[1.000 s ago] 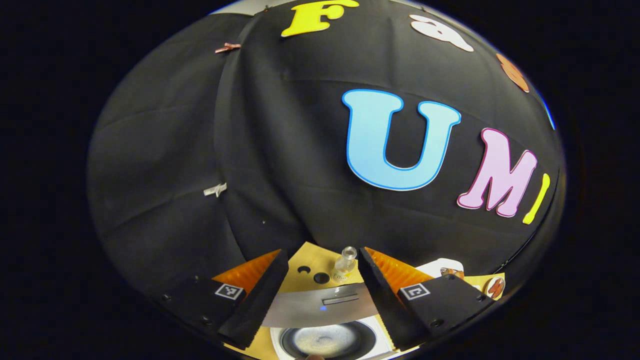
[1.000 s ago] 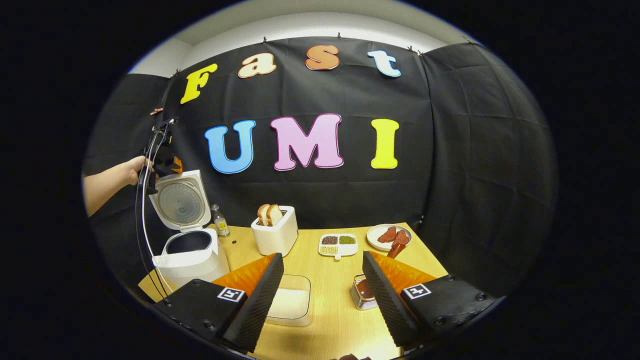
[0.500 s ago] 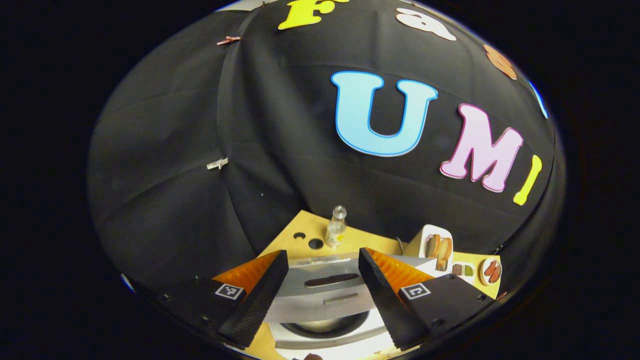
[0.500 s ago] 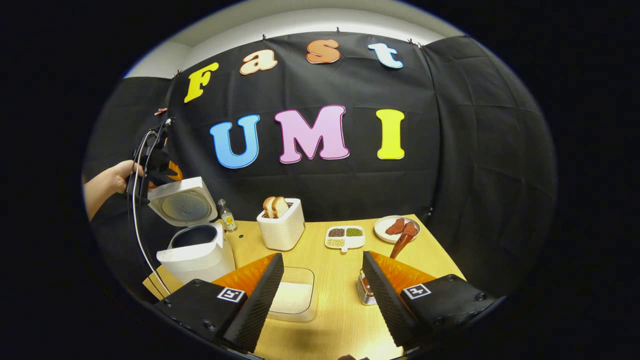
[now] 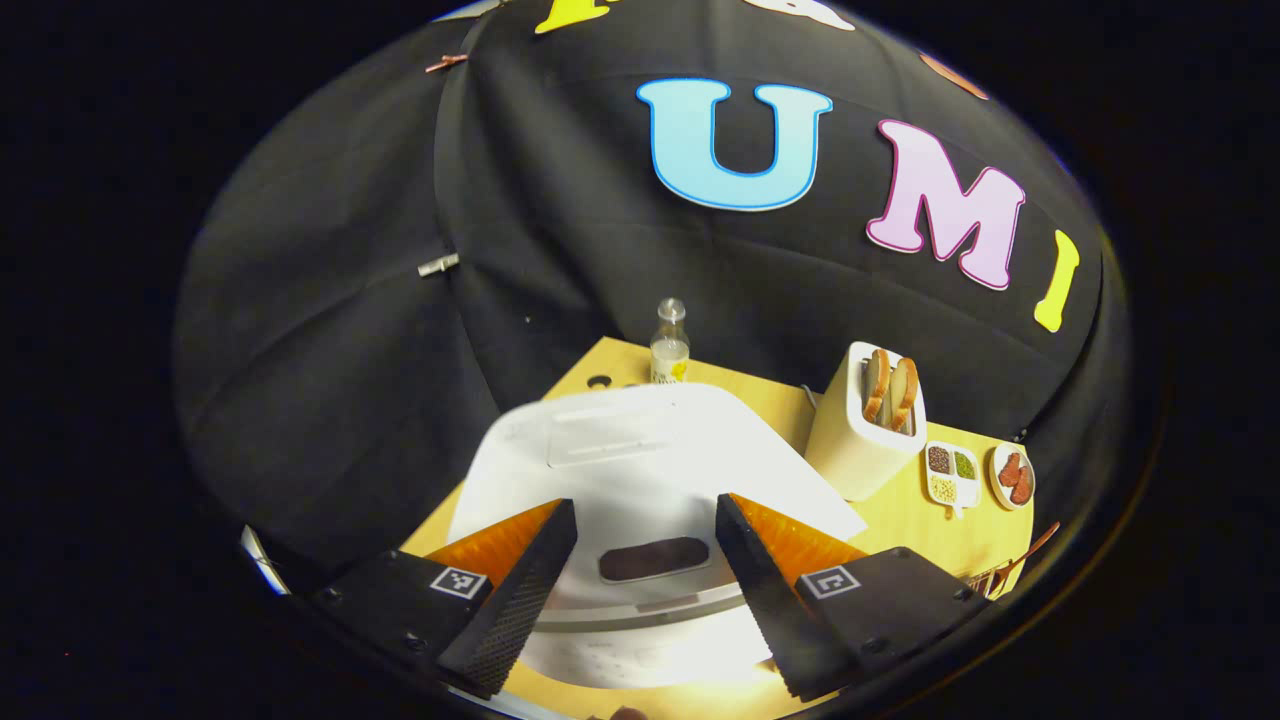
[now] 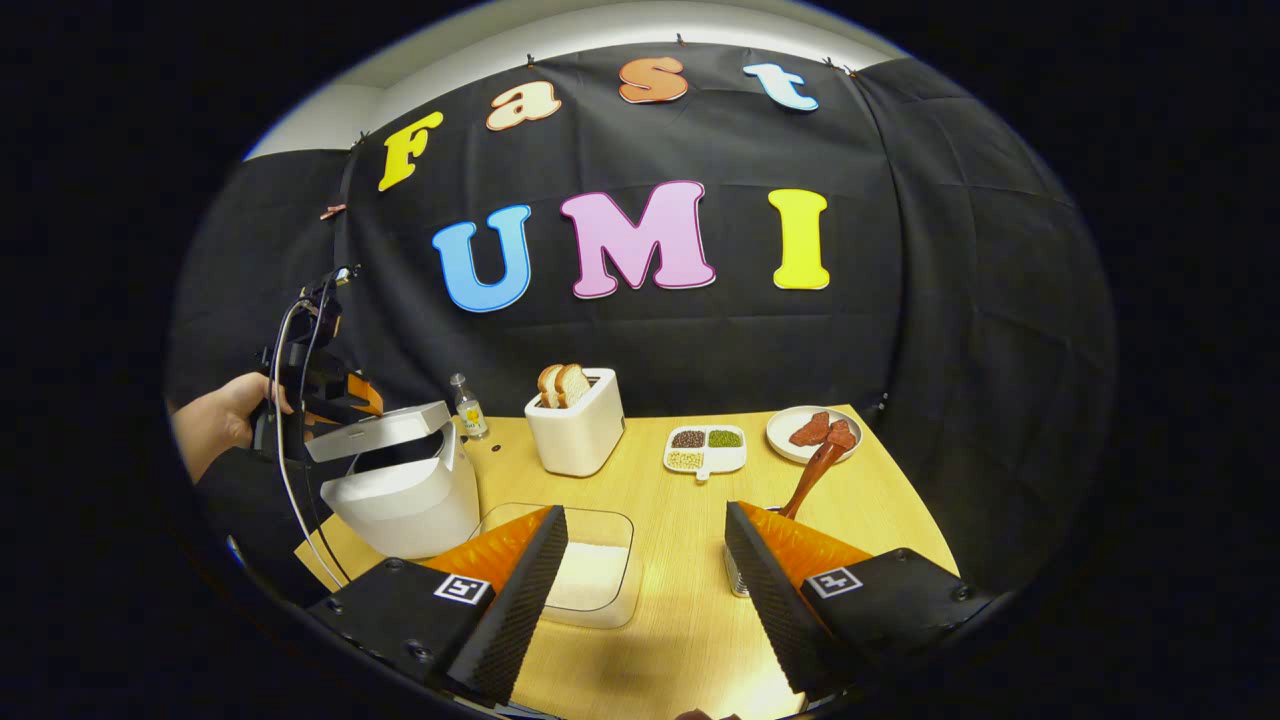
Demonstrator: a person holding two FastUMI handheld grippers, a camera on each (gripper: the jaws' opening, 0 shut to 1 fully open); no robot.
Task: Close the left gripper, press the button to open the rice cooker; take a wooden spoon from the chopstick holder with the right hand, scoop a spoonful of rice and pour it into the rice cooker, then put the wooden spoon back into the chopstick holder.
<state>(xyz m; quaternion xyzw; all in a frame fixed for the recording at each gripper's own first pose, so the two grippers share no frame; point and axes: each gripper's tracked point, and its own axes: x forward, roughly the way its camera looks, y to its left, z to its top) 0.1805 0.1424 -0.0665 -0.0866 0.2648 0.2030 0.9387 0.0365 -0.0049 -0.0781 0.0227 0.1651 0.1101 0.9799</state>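
The white rice cooker (image 6: 410, 495) stands at the table's left with its lid (image 6: 380, 432) tilted down, leaving a narrow gap above the pot. My left gripper (image 6: 320, 385), held by a hand (image 6: 225, 420), sits on top of that lid. In the left gripper view the lid (image 5: 640, 450) lies right under my open left gripper (image 5: 645, 503). My right gripper (image 6: 645, 510) hangs open and empty over the table's front. The wooden spoon (image 6: 815, 470) leans in the chopstick holder (image 6: 737, 578), partly hidden by my right finger. A clear container of rice (image 6: 590, 572) lies by my left finger.
Behind stand a small bottle (image 6: 465, 405), a white toaster (image 6: 575, 430) with bread slices, a divided dish (image 6: 705, 450) of grains and a plate (image 6: 812, 432) of meat. A cable (image 6: 290, 480) hangs from the left gripper beside the cooker.
The cooker lid has swung from upright down to almost flat, with the left gripper following it down. The right gripper has stayed open while its view shifted slightly over the table.
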